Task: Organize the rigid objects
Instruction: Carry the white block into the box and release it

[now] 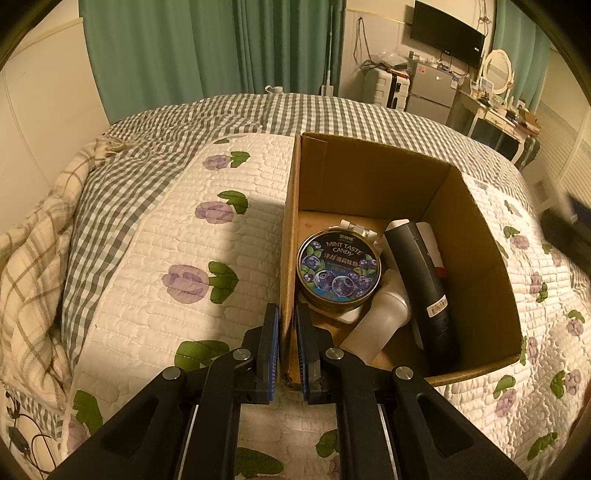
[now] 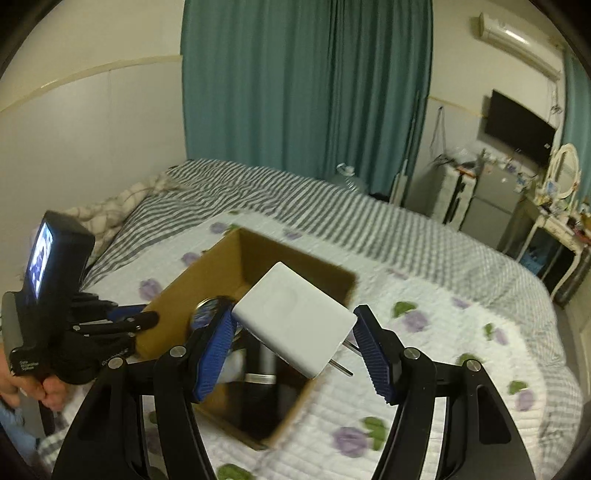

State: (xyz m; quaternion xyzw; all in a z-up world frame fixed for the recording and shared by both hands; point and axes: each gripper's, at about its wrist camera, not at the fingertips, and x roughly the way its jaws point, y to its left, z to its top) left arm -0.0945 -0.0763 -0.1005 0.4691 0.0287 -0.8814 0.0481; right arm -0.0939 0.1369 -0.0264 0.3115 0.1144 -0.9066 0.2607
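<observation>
A brown cardboard box (image 1: 476, 236) stands open on the bed. Inside lie a round blueberry mint candy tin (image 1: 338, 267), a black cylinder (image 1: 424, 280), a translucent white bottle (image 1: 380, 317) and other white items. My left gripper (image 1: 287, 321) is shut on the box's left wall. In the right wrist view my right gripper (image 2: 295, 328) holds a white plug charger (image 2: 295, 314) between its blue pads, tilted, above the box (image 2: 207, 280). The left gripper's body with its lit screen (image 2: 55, 295) shows at the left of that view.
The bed carries a white quilt with purple flowers (image 1: 177, 258) and a grey gingham cover (image 1: 325, 114) behind it. Green curtains (image 1: 221, 48) hang at the back. A fridge (image 1: 432, 88), wall TV (image 1: 447, 33) and dressing table (image 1: 495, 107) stand at the far right.
</observation>
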